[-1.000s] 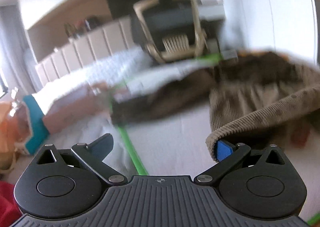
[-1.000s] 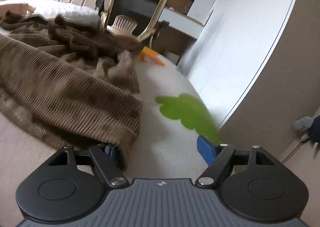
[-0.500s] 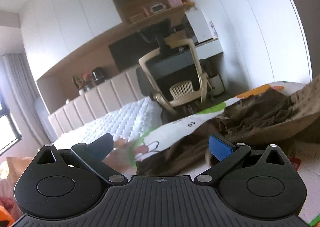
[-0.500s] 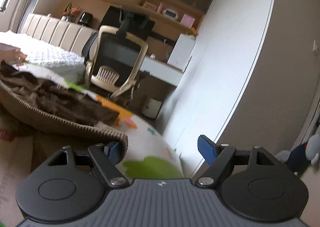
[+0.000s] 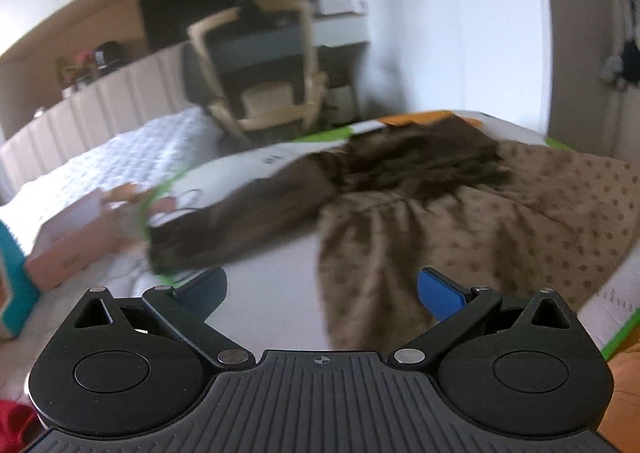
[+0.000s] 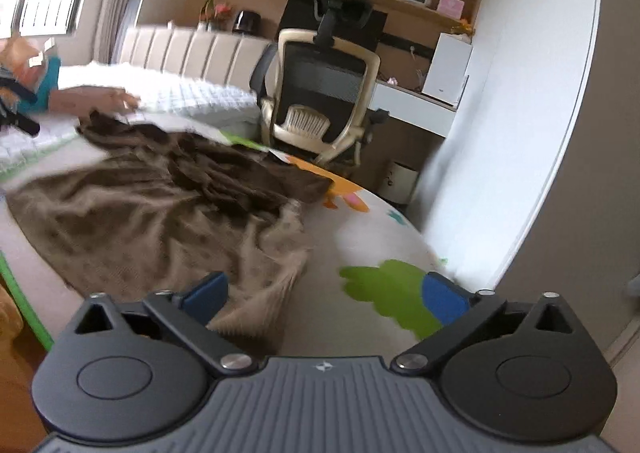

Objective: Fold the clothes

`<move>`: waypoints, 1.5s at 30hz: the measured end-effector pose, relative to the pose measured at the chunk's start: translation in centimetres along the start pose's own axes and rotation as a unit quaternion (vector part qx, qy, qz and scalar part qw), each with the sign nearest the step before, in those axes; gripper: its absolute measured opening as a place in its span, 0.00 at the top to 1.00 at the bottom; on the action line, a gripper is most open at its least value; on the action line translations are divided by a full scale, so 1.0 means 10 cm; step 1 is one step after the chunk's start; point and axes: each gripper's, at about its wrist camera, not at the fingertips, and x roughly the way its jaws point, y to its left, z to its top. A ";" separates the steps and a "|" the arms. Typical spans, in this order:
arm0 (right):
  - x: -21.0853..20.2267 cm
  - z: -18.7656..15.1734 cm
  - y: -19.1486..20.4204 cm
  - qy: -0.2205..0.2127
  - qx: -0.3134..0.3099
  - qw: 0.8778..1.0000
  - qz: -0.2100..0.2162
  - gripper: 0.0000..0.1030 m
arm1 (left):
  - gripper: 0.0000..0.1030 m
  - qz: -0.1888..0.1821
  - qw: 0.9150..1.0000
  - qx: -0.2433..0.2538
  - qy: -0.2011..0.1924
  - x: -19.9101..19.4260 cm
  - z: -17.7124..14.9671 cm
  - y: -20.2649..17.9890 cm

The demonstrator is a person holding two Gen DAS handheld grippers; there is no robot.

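Brown dress [image 5: 460,221] hem between spread left tool [image 5: 320,289].

Support surface: a pale play mat [image 6: 352,229] with green border and coloured animal prints. Lying directly on it — a brown dotted dress [image 5: 460,221] spread flat, dark sleeves outstretched — partly blurred.

Left tool [image 5: 320,289], right tool [image 6: 326,291]: agape

Tan dotted skirt [image 5: 500,213]; dark brown top [image 5: 420,161]; blue fingers [image 5: 440,295].
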 end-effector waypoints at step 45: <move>2.78 1.45 0.57 0.019 0.219 0.945 0.243 0.00 | 0.71 0.146 0.972 -0.181 -0.023 1.85 0.84 1.39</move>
